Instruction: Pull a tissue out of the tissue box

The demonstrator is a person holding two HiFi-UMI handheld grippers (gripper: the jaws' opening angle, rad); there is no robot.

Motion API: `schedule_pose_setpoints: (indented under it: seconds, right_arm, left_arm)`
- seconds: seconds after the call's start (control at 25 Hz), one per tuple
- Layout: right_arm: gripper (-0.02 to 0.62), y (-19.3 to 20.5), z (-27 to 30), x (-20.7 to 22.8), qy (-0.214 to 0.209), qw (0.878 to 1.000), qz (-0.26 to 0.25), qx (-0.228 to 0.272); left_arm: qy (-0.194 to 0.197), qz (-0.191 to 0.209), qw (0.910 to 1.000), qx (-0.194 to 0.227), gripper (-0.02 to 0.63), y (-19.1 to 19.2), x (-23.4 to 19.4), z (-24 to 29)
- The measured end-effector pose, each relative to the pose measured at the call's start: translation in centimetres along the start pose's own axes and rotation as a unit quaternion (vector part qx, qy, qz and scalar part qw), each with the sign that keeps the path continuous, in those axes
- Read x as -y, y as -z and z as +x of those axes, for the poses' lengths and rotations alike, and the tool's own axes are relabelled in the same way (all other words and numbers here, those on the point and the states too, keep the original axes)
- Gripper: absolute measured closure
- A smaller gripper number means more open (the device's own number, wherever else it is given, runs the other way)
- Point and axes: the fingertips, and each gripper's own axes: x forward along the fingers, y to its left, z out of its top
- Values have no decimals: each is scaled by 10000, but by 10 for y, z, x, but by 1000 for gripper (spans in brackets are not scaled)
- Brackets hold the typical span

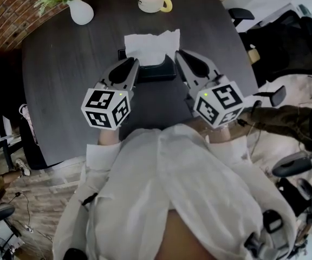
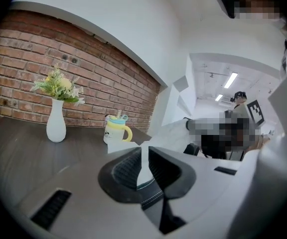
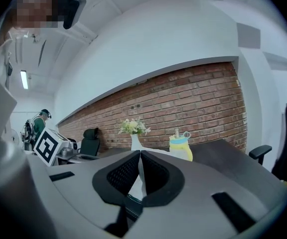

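At the left, the left gripper (image 2: 142, 157) is seen almost closed, with an edge of the white tissue (image 1: 151, 41) pinched between its pads. The tissue is held spread above the dark tissue box (image 1: 157, 72), which is set on the table (image 1: 64, 91) between both grippers. At the right, the right gripper (image 3: 139, 159) is clamped tight on the tissue's other edge.

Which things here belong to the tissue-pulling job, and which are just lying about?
In the job: tissue, black tissue box, left gripper, right gripper, both shut on the tissue.
Lying about: white vase of flowers, yellow lidded cup, office chair.
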Motion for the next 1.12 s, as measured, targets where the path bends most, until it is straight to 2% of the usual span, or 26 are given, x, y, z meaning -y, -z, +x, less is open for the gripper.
schedule_pose_setpoints:
  seconds: [0.44,1.12]
  right_arm:
    - [591,11,7,-14,-186,9997,15,-170]
    - [589,29,11,-20,-332,9987,18,-383]
  left_arm:
    - [182,-57,9998,-105,601,3,9,1]
    - [346,-106,9989,-285,601,18,19,3]
